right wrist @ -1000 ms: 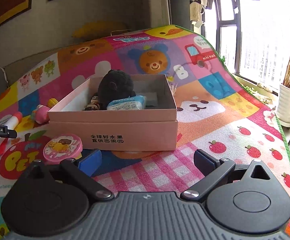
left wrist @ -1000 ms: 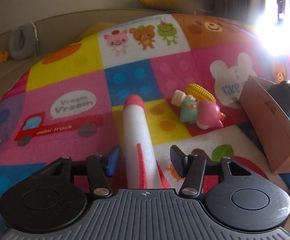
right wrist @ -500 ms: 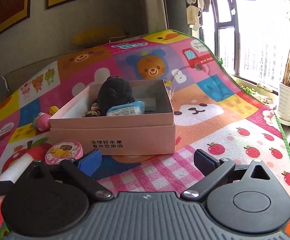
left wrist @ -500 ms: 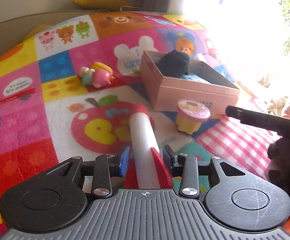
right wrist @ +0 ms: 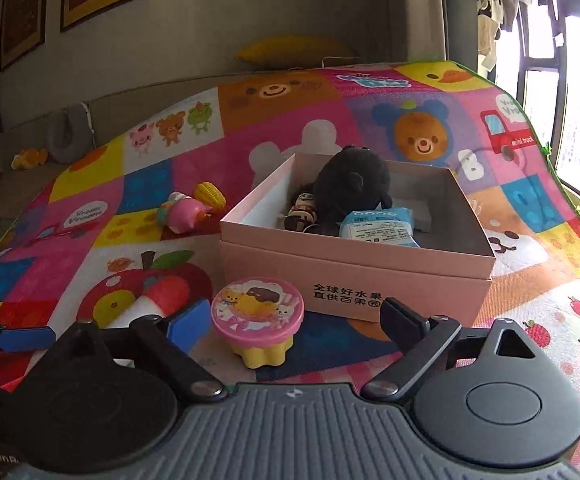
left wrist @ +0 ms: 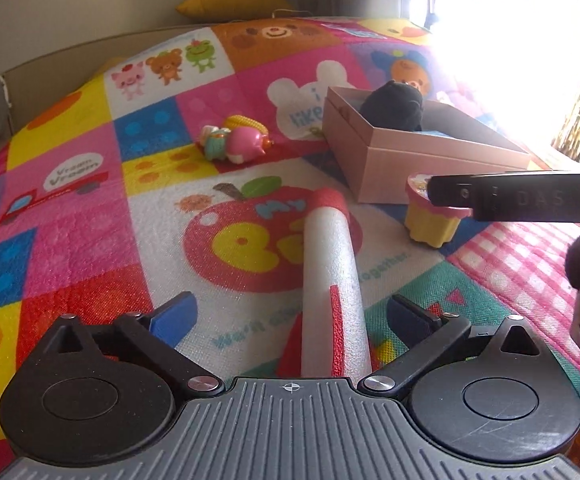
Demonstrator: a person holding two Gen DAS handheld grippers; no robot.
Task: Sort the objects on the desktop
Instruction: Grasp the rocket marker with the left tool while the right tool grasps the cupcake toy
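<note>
While both tools hover over the patchwork play mat point(left wrist: 90, 168), the left hand-held gripper point(left wrist: 290, 314) has its jaws spread wide, with the white-and-red foam rocket point(left wrist: 331, 276) lying on the mat between them and touching neither finger. The rocket's red nose points toward 12 o'clock, over the printed apple. In the same view the pink cardboard box point(left wrist: 417, 160) sits at about 1 o'clock, and a black plush toy point(left wrist: 393, 106) rises above its rim. A pink-lidded yellow pudding cup point(left wrist: 433, 220) stands just in front of the box, partly crossed by a finger of the other tool. At 11 o'clock a cluster of small toys point(left wrist: 236, 138), one pink and one like a yellow corn cob, lies well apart from the box.

The right hand-held gripper point(right wrist: 293, 320) is likewise open, the pudding cup point(right wrist: 258, 318) standing between its fingers without contact. Beyond it, at 12 o'clock, the box point(right wrist: 353, 276) holds the plush toy point(right wrist: 349, 188), a small figure point(right wrist: 301, 214) and a blue-and-white packet point(right wrist: 379, 226). The rocket's nose point(right wrist: 162, 294) shows at 10 o'clock.
</note>
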